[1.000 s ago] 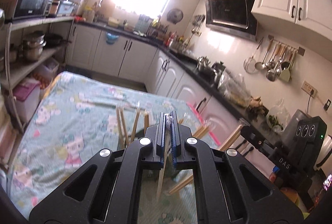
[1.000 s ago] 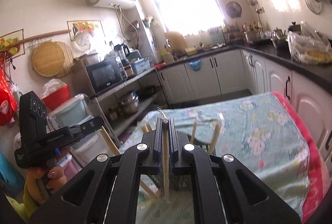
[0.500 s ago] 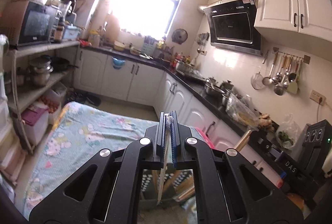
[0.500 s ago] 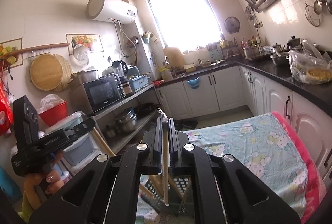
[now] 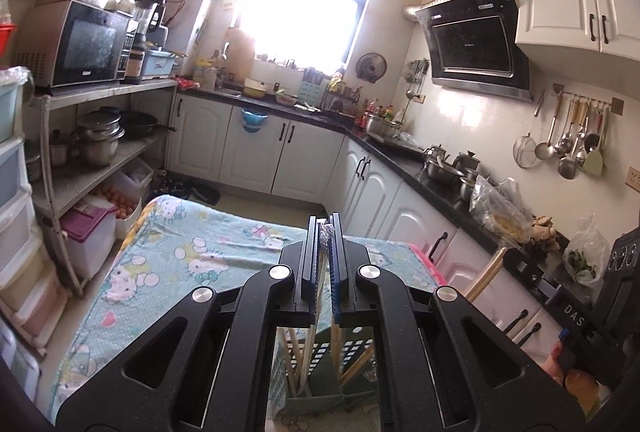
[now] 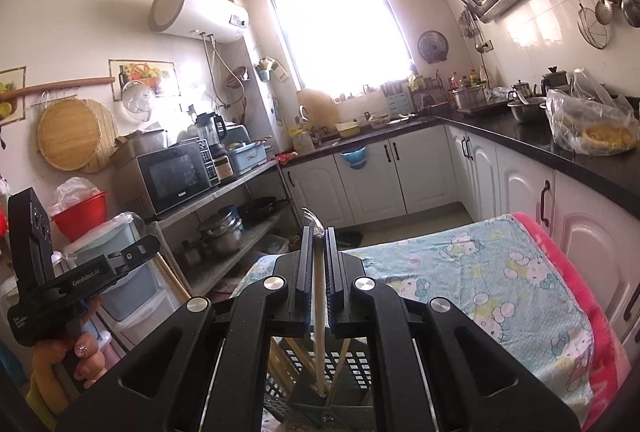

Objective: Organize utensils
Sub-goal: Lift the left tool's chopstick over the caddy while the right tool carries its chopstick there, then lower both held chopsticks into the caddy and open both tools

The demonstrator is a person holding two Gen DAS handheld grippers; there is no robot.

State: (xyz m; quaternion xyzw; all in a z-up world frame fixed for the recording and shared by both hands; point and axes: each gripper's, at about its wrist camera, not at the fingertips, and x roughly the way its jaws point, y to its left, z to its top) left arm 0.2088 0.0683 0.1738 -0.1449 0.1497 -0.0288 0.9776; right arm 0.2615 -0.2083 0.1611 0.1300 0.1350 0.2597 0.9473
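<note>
My left gripper is shut on a wrapped wooden chopstick that hangs down into a dark slotted utensil basket below the fingers. My right gripper is shut on another wooden chopstick, its lower end inside the same basket. Several more chopsticks lean in the basket. The other gripper shows at the left of the right wrist view and at the right of the left wrist view.
The basket stands on a table with a Hello Kitty cloth with a pink edge. Metal shelves with a microwave and pots stand to the left. White cabinets under a black counter run along the right.
Both grippers have risen and tilted upward, so the table has dropped lower in both views. Each still holds its chopstick over the basket.
</note>
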